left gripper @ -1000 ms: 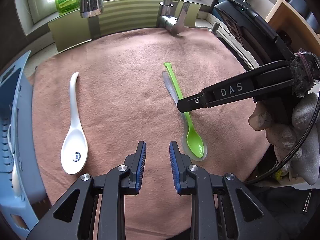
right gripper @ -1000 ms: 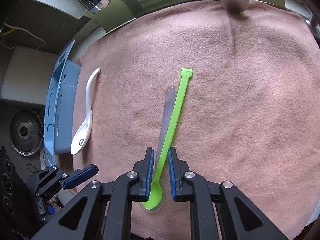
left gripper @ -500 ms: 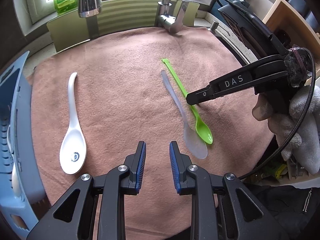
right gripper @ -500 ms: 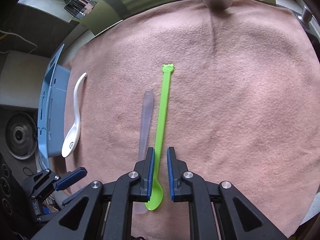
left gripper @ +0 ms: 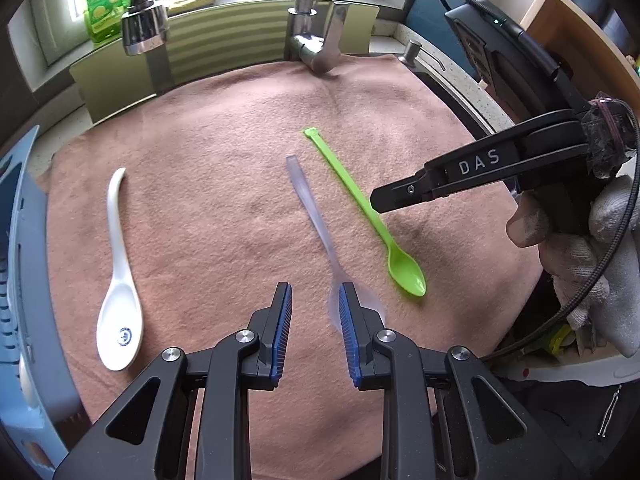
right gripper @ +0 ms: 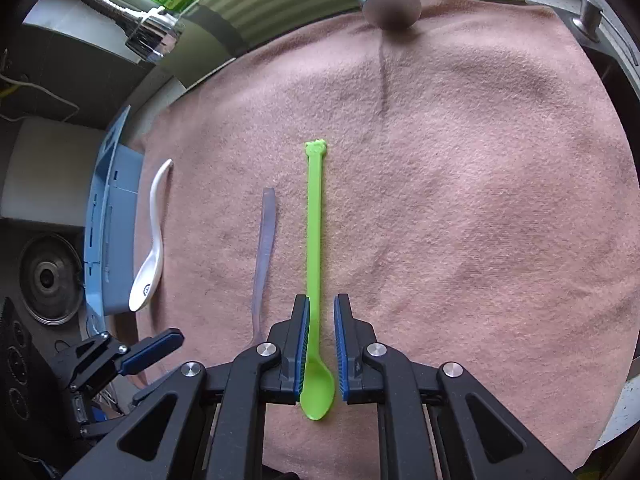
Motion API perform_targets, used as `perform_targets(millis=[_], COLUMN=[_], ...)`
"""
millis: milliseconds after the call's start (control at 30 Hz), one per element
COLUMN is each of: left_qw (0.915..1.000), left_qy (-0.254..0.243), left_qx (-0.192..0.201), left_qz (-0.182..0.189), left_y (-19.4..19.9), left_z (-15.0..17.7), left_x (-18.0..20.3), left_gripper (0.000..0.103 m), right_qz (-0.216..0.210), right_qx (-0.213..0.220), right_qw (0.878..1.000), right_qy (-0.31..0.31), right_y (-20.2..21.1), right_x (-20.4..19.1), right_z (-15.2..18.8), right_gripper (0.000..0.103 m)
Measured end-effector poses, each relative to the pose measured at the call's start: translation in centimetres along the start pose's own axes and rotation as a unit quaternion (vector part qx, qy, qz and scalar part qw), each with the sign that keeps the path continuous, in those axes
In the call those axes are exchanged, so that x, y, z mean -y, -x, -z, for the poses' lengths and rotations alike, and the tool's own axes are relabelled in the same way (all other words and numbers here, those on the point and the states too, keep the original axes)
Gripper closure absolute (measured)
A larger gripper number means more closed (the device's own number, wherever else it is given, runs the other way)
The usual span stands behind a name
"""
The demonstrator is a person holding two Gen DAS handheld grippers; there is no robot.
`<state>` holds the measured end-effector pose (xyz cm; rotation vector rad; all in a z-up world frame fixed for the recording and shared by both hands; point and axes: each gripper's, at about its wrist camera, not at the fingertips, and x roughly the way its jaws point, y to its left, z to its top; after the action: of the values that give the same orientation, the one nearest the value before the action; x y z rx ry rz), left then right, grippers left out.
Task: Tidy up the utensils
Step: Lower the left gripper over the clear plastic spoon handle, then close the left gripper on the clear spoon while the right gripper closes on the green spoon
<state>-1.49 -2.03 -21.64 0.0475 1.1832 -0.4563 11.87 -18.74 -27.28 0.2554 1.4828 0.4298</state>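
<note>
Two blue-padded fingers (right gripper: pixel 301 340) of right gripper (right gripper: pixel 321 342) pinch long lime-green plastic spoon (right gripper: pixel 314 240) near bowl; handle points toward pink towel's (right gripper: pixel 480 200) far edge.

Green spoon (left gripper: pixel 362 210), clear spoon (left gripper: pixel 316 220) side by side – white spoon (left gripper: pixel 118 280) apart, left.

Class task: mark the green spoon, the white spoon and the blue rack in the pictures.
green spoon (right gripper: pixel 314 216), right wrist view, mid handle
white spoon (left gripper: pixel 120 320), left wrist view, bowl
blue rack (left gripper: pixel 28 248), left wrist view, side wall
</note>
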Motion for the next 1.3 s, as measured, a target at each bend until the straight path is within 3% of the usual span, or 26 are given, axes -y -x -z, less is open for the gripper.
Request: perform_targets(millis=[300,600,1267,1300], left_qw=[0.9999,0.9981,0.9977,0.998], left_qy=[0.014,0.059,0.063,0.058], left_qx=[-0.003,0.002,-0.019,-0.017], left_qz=[0.002,0.017,-0.016,-0.017], left_y=[-1.0,-2.2,-5.5,-5.6], left_z=[-0.4,-0.7,-2.2,-2.3], left_x=[0.7,0.7,0.8,0.9], left_gripper=[0.08,0.08,0.081,0.085], right_qz=[0.0,0.001,0.004,0.003], right_qx=[0.001,-0.015,-0.026,-0.026], right_qw=[1.0,0.999,0.999,0.999], right_qy=[0.022,0.046,0.044,0.042], right_y=[-0.7,-2.2,-1.9,-1.9], right_x=[-0.7,-1.6,0.0,0.1], right_z=[-0.9,-1.3,-1.1,-1.1], right_gripper=[0.091,0.091,0.094,0.094])
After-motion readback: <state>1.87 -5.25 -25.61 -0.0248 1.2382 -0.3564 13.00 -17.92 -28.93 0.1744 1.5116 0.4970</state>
